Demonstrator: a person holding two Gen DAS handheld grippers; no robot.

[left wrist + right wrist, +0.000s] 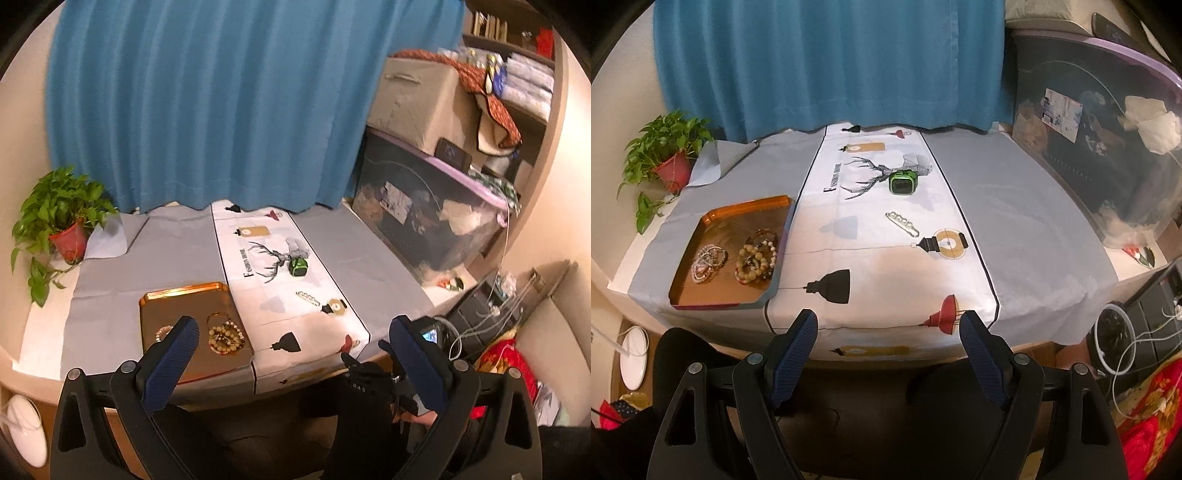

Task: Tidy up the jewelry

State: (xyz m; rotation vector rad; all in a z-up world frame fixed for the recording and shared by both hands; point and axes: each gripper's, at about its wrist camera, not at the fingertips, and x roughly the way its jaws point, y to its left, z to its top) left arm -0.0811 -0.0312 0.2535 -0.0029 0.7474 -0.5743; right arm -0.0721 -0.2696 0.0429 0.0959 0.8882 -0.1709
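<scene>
Left gripper (291,332) and right gripper (888,326) fingers apart, beaded bracelets (756,261) in orange tray (746,208), green watch (904,182) beyond

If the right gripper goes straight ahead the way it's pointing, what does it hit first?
Probably the near edge of the white printed table runner; the open right gripper holds nothing. Depth is hard to judge.

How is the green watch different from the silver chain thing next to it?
The green watch is chunky, with a bright green frame around a dark face; the silver chain is thin, pale and made of small links. The watch sits farther back, by the printed deer; the chain lies nearer, stretched out slantwise. Both rest on the white runner, outside the orange tray, and neither claw touches them.
</scene>
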